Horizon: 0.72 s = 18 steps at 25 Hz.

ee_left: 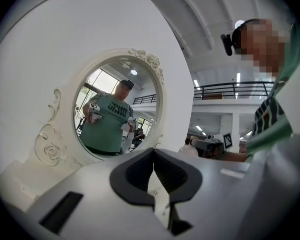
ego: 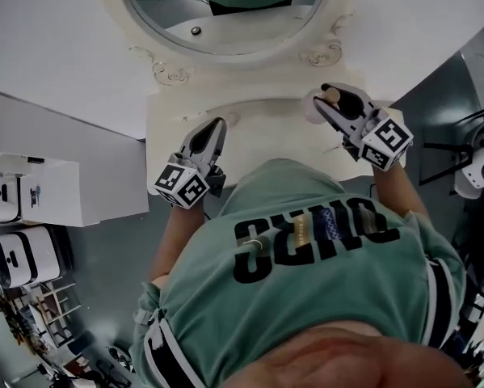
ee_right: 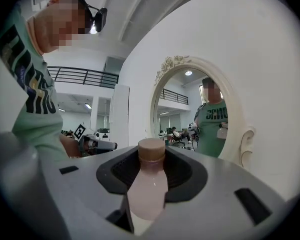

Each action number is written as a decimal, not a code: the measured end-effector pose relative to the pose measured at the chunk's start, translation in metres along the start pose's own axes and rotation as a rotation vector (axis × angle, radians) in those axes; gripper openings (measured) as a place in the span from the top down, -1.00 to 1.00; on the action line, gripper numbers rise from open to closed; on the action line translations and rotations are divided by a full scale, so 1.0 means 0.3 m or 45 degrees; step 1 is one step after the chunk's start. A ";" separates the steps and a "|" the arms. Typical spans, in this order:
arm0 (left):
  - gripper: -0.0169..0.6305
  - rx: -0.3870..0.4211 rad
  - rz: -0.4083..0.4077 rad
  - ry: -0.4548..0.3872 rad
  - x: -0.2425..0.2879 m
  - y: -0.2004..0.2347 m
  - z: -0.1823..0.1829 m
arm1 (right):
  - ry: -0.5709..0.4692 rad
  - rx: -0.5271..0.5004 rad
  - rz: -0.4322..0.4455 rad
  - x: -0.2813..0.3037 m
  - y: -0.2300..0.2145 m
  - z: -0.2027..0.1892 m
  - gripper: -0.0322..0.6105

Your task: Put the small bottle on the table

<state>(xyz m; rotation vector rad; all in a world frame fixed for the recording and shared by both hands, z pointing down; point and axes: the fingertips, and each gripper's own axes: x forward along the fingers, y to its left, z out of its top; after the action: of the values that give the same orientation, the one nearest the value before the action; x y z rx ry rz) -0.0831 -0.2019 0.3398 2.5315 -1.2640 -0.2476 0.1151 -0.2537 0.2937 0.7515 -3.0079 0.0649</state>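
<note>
A small pale pink bottle [ee_right: 148,186] with a tan cap lies between the jaws of my right gripper [ee_right: 152,159], cap pointing away along them; the jaws are shut on it. In the head view the right gripper [ego: 332,95] hovers over the right end of the white dressing table [ego: 266,132], and the bottle's cap [ego: 332,97] shows at its tip. Over the table's left part hangs my left gripper [ego: 216,128]. Its dark pads [ee_left: 139,171] meet with nothing between them.
An oval mirror [ego: 225,6] in a carved white frame stands at the back of the table against a white wall. It reflects the person in a green shirt [ee_left: 107,124]. White cabinets [ego: 31,192] stand to the left, and a white device [ego: 480,168] to the right.
</note>
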 end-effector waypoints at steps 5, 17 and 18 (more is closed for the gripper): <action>0.91 0.001 0.012 0.029 0.099 0.002 -0.007 | 0.014 0.024 0.035 0.048 -0.109 -0.035 0.51; 0.91 0.009 -0.096 0.074 0.119 0.192 0.038 | 0.051 0.029 -0.065 0.230 -0.097 -0.042 0.51; 0.91 0.007 -0.098 0.081 0.123 0.200 0.032 | 0.060 0.034 -0.065 0.239 -0.096 -0.048 0.51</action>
<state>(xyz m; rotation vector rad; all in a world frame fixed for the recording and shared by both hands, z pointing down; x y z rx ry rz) -0.1085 -0.2673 0.3505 2.5745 -1.1463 -0.1797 0.0659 -0.3121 0.3126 0.8166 -2.9471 0.1192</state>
